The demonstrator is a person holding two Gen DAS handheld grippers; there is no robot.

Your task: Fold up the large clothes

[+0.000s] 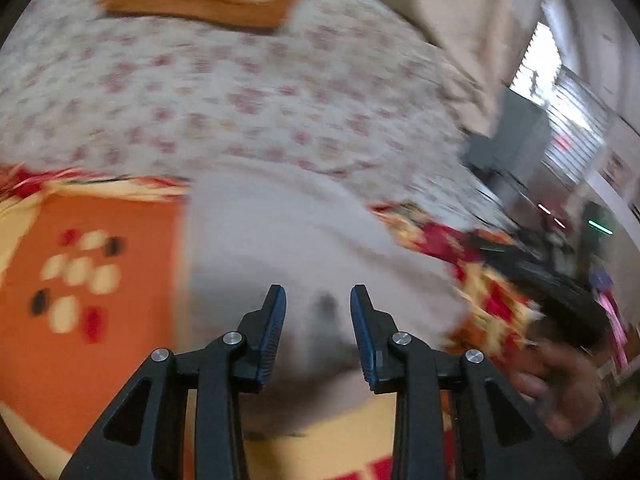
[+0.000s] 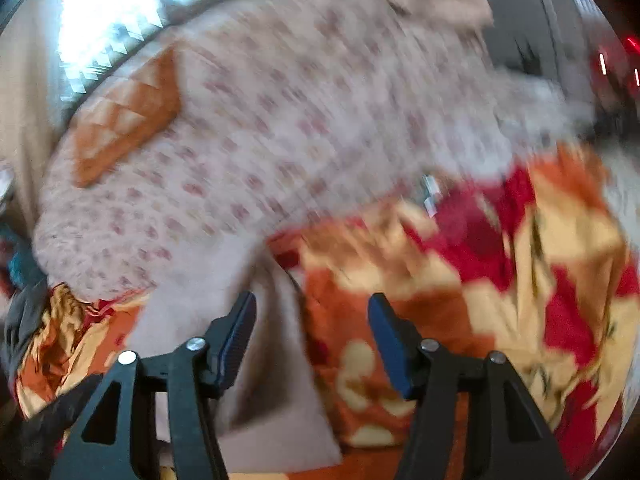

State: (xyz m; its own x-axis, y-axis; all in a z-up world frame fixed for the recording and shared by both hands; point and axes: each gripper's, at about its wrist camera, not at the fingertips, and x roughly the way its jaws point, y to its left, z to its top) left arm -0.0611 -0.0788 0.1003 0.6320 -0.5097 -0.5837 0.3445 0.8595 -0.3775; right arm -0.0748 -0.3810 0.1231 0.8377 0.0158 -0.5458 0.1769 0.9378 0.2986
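The large cloth (image 1: 276, 240), orange and red print with its pale underside turned up, lies spread low in both frames on the flowered bed (image 1: 224, 96), giving room to fold. The left claw (image 1: 318, 316) and right claw (image 2: 312, 340) hang above it, jaws apart and empty, likely between grips.

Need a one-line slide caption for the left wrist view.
Open left gripper above pale cloth, orange patterned fabric alongside, floral bedsheet beyond; view motion-blurred.

Heavy motion blur – window (image 2: 108, 20) glare (fisheye-warped)
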